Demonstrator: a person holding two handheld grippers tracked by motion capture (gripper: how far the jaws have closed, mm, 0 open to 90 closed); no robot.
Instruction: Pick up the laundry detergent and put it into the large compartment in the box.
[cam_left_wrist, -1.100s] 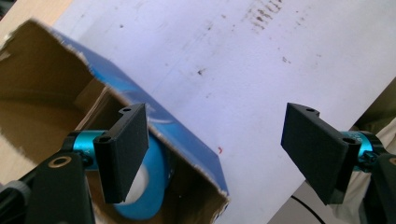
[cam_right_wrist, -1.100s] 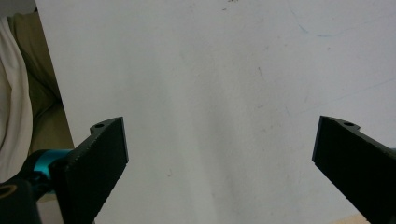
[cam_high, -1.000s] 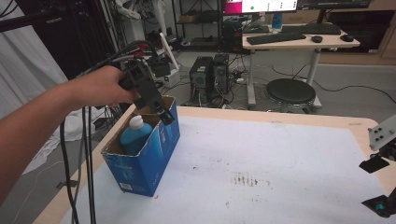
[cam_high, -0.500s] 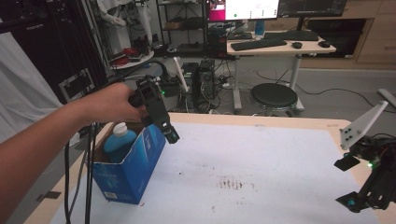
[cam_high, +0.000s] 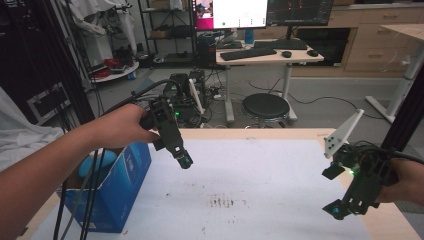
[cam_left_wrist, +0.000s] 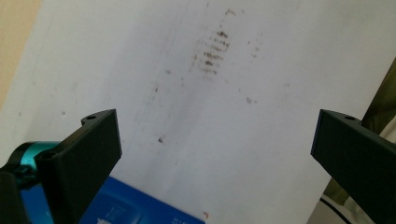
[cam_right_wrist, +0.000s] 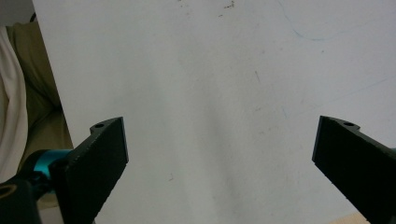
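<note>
Blue cardboard box (cam_high: 117, 187), open-topped, stands at the near left corner of the white-topped bench (cam_high: 260, 185), with a light blue rounded bottle (cam_high: 95, 162) inside it. Just right of the box and above the bench top, the left hand-held gripper (cam_high: 184, 161) hangs tilted downward, its 2 black jaws spread wide and empty. At the right edge, the right hand-held gripper (cam_high: 336, 192) hovers low, jaws equally wide apart, gripping nothing. Small brown smudges (cam_high: 222, 202) mark the bench between them.
</note>
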